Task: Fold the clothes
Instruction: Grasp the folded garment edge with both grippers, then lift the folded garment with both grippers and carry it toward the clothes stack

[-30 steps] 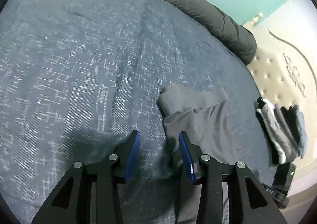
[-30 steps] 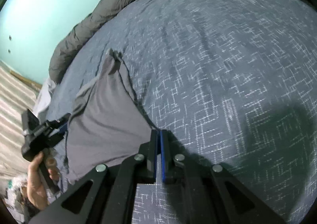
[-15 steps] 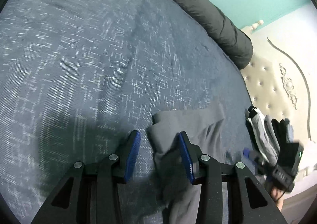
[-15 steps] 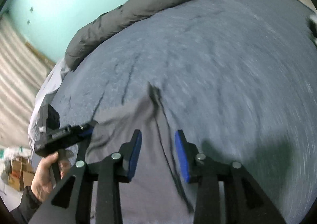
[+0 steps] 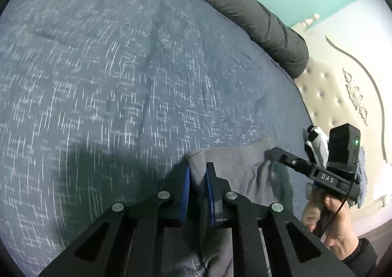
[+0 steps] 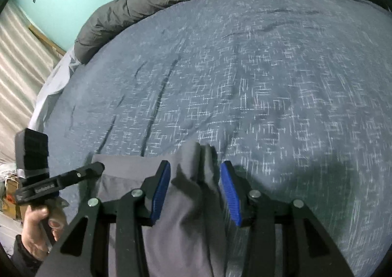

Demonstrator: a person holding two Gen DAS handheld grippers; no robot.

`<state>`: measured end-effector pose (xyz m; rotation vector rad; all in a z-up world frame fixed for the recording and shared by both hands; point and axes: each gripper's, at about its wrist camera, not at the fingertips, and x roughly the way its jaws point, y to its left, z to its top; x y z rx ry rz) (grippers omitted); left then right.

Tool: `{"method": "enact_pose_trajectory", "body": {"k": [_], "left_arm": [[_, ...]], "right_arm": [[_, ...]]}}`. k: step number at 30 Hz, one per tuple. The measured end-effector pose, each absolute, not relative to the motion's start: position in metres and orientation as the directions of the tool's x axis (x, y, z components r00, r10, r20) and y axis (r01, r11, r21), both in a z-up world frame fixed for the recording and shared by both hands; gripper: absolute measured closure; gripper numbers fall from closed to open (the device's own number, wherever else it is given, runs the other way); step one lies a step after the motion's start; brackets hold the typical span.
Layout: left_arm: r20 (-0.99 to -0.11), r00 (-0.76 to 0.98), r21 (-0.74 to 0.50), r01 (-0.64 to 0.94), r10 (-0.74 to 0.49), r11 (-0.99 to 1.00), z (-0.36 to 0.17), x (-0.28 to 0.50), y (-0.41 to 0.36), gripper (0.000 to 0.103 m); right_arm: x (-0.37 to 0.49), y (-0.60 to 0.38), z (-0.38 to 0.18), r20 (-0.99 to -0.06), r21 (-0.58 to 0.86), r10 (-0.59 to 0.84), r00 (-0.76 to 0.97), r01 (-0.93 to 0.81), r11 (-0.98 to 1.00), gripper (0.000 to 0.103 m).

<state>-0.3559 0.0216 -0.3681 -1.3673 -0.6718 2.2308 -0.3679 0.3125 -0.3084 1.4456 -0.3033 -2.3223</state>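
A grey garment [image 5: 240,169] lies at the near edge of the blue-grey bed cover [image 5: 122,81]. In the left wrist view my left gripper [image 5: 198,169] has the garment's left corner between its blue pads; the jaws are closing and the pads press the cloth. In the right wrist view my right gripper [image 6: 196,164] stands open astride a raised fold of the garment [image 6: 186,203], and its pads do not touch the fold. Each view also shows the other gripper at the garment's far corner: the right gripper [image 5: 318,174] and the left gripper [image 6: 56,183], each held by a hand.
A rolled dark grey duvet [image 5: 245,14] runs along the far side of the bed. A cream tufted headboard [image 5: 338,95] stands to the right, with a small stack of folded clothes [image 5: 318,142] in front of it. A curtain [image 6: 19,56] and boxes [image 6: 9,193] are at left.
My left gripper slid over the garment's corner and narrowed onto it. My right gripper went from shut to open, rolled, and moved across the bed over the garment's fold.
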Motion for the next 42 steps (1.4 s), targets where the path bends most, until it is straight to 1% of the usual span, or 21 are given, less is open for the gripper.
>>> {"method": "enact_pose_trajectory", "body": {"k": [3, 7, 8, 10, 11, 12, 15, 16, 17, 18, 19, 20, 21, 22, 24, 25, 29, 33, 42], "left_arm": [[-0.711, -0.398, -0.590, -0.110, 0.579, -0.800, -0.374, -0.360, 0.024, 0.089], [-0.708, -0.386, -0.606, -0.099, 0.591, -0.790, -0.376, -0.357, 0.020, 0.087], [-0.701, -0.393, -0.611, -0.100, 0.595, -0.786, -0.376, -0.356, 0.019, 0.086], [-0.691, -0.392, -0.626, -0.096, 0.607, -0.774, -0.377, -0.356, 0.017, 0.078], [-0.687, -0.390, -0.634, -0.092, 0.614, -0.768, -0.377, -0.356, 0.017, 0.077], [-0.686, -0.388, -0.634, -0.094, 0.615, -0.767, -0.378, -0.357, 0.018, 0.075], [-0.694, -0.381, -0.626, -0.098, 0.611, -0.773, -0.381, -0.360, 0.024, 0.075], [-0.697, -0.375, -0.624, -0.100, 0.610, -0.775, -0.382, -0.360, 0.025, 0.075], [-0.698, -0.377, -0.623, -0.101, 0.609, -0.776, -0.382, -0.360, 0.026, 0.075], [-0.698, -0.378, -0.622, -0.102, 0.608, -0.777, -0.382, -0.359, 0.027, 0.077], [-0.698, -0.379, -0.620, -0.104, 0.608, -0.777, -0.382, -0.359, 0.028, 0.077], [-0.697, -0.385, -0.617, -0.108, 0.605, -0.780, -0.381, -0.357, 0.029, 0.077], [-0.696, -0.387, -0.614, -0.116, 0.605, -0.781, -0.379, -0.357, 0.031, 0.080], [-0.695, -0.390, -0.611, -0.121, 0.603, -0.782, -0.377, -0.356, 0.032, 0.084], [-0.694, -0.396, -0.605, -0.133, 0.601, -0.785, -0.373, -0.355, 0.034, 0.090], [-0.694, -0.401, -0.599, -0.140, 0.598, -0.788, -0.369, -0.354, 0.036, 0.091], [-0.679, -0.427, -0.588, -0.173, 0.598, -0.790, -0.347, -0.345, 0.039, 0.092], [-0.654, -0.463, -0.585, -0.193, 0.598, -0.788, -0.316, -0.334, 0.037, 0.092], [-0.577, -0.560, -0.525, -0.303, 0.594, -0.795, -0.210, -0.288, 0.040, 0.092]], "right_arm": [[-0.373, 0.311, -0.313, -0.840, 0.319, -0.379, -0.389, 0.212, -0.924, 0.060], [-0.376, 0.320, -0.316, -0.818, 0.393, -0.442, -0.368, 0.203, -0.897, 0.060], [-0.377, 0.320, -0.316, -0.817, 0.399, -0.450, -0.362, 0.210, -0.893, 0.060], [-0.378, 0.317, -0.316, -0.819, 0.396, -0.455, -0.350, 0.230, -0.889, 0.060], [-0.379, 0.315, -0.316, -0.820, 0.393, -0.455, -0.346, 0.236, -0.889, 0.060], [-0.380, 0.314, -0.316, -0.822, 0.390, -0.454, -0.344, 0.240, -0.889, 0.060], [-0.381, 0.309, -0.319, -0.833, 0.369, -0.439, -0.337, 0.253, -0.894, 0.060], [-0.381, 0.309, -0.320, -0.834, 0.364, -0.436, -0.339, 0.256, -0.896, 0.061], [-0.379, 0.309, -0.319, -0.836, 0.356, -0.430, -0.342, 0.259, -0.898, 0.069], [-0.378, 0.309, -0.319, -0.838, 0.347, -0.423, -0.344, 0.262, -0.901, 0.074], [-0.375, 0.310, -0.319, -0.837, 0.345, -0.425, -0.343, 0.271, -0.899, 0.083], [-0.374, 0.309, -0.318, -0.836, 0.345, -0.428, -0.342, 0.279, -0.896, 0.088], [-0.371, 0.307, -0.318, -0.836, 0.340, -0.428, -0.343, 0.289, -0.895, 0.090], [-0.368, 0.306, -0.318, -0.836, 0.334, -0.428, -0.343, 0.300, -0.893, 0.096], [-0.362, 0.301, -0.314, -0.832, 0.321, -0.427, -0.353, 0.322, -0.891, 0.097], [-0.359, 0.301, -0.310, -0.825, 0.323, -0.435, -0.362, 0.329, -0.887, 0.097], [-0.350, 0.302, -0.290, -0.784, 0.334, -0.467, -0.409, 0.356, -0.873, 0.098], [-0.335, 0.308, -0.257, -0.730, 0.328, -0.493, -0.473, 0.390, -0.860, 0.098], [-0.289, 0.325, -0.160, -0.565, 0.315, -0.570, -0.597, 0.483, -0.817, 0.098]]}}
